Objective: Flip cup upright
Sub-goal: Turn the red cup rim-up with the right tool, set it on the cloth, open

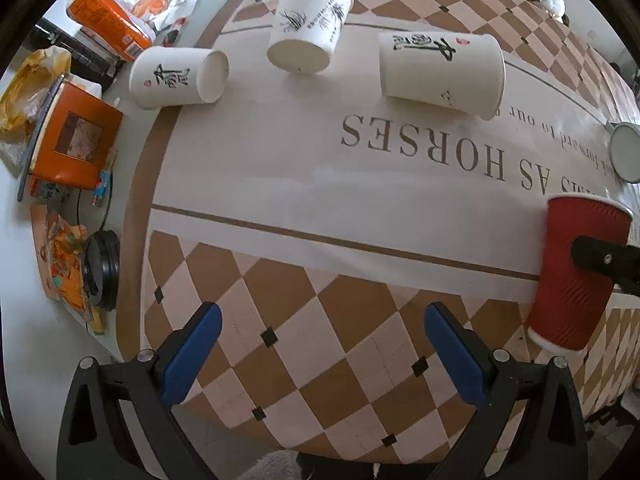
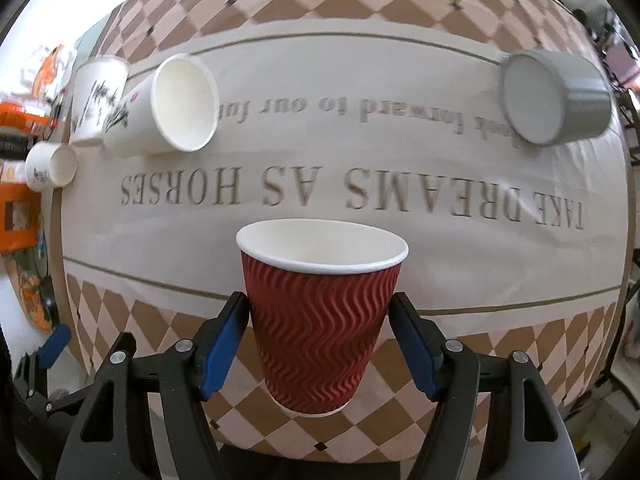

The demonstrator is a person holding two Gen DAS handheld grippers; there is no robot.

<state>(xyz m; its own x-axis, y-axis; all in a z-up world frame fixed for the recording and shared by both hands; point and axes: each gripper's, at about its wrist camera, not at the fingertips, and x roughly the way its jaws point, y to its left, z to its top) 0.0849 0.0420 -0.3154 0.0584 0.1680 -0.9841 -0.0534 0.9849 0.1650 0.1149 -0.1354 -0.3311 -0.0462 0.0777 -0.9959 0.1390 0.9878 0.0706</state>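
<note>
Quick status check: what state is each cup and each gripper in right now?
Red cup: upright, mouth up, clamped by the right gripper.
Large lettered white cup: on its side.
Small white cup: on its side.
Grass-print white cup: tipped, base towards the left camera.
Grey cup: on its side.
Left gripper: open, empty.

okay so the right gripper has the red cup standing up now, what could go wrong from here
1. The red cup is upright between the right gripper's fingers near the table's front edge; a crooked release could tip it off.
2. It is thin paper, so a harder squeeze might dent the wall.
3. Three white paper cups and a grey cup lie on their sides; a careless reach could set them rolling.
</note>
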